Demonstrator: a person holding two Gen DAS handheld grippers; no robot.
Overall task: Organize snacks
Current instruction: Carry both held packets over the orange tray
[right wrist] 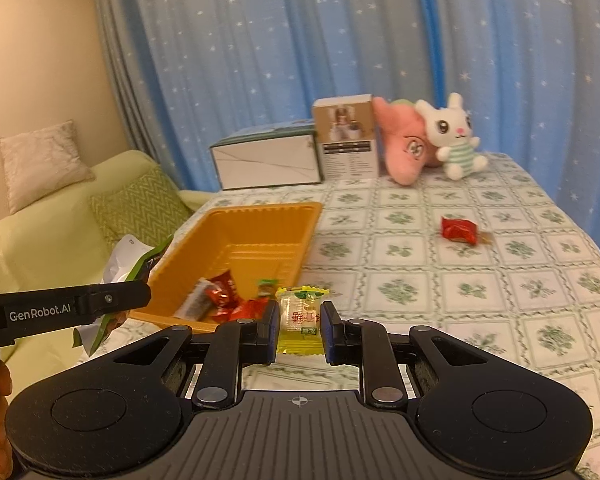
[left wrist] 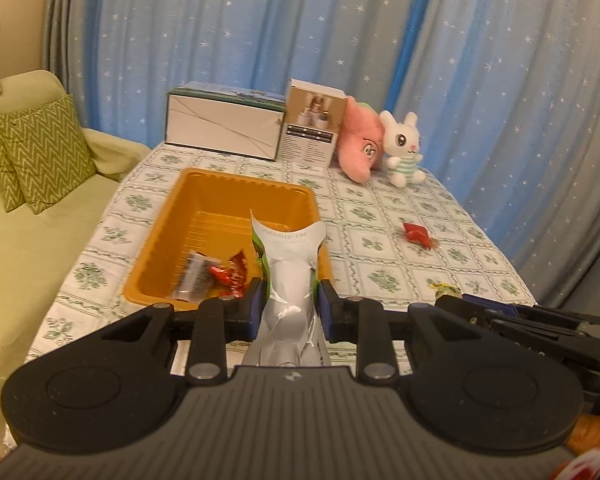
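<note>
Left wrist view: my left gripper (left wrist: 288,304) is clamped on a crumpled silver-and-green snack bag (left wrist: 290,280), held over the near edge of the orange tray (left wrist: 220,196), which already holds a few wrapped snacks (left wrist: 220,276). Risk: the bag is tall and floppy, so releasing at the rim could tip it out onto the tablecloth (left wrist: 380,240). Right wrist view: my right gripper (right wrist: 300,328) is pinched on a small yellow candy (right wrist: 302,316), beside the tray's near right corner. One red candy (right wrist: 458,230) is loose on the table, well apart. Both claws converge on the tray; they could collide. Floral cloth, boxes and plush toys at back, starred blue curtain, green sofa left.
</note>
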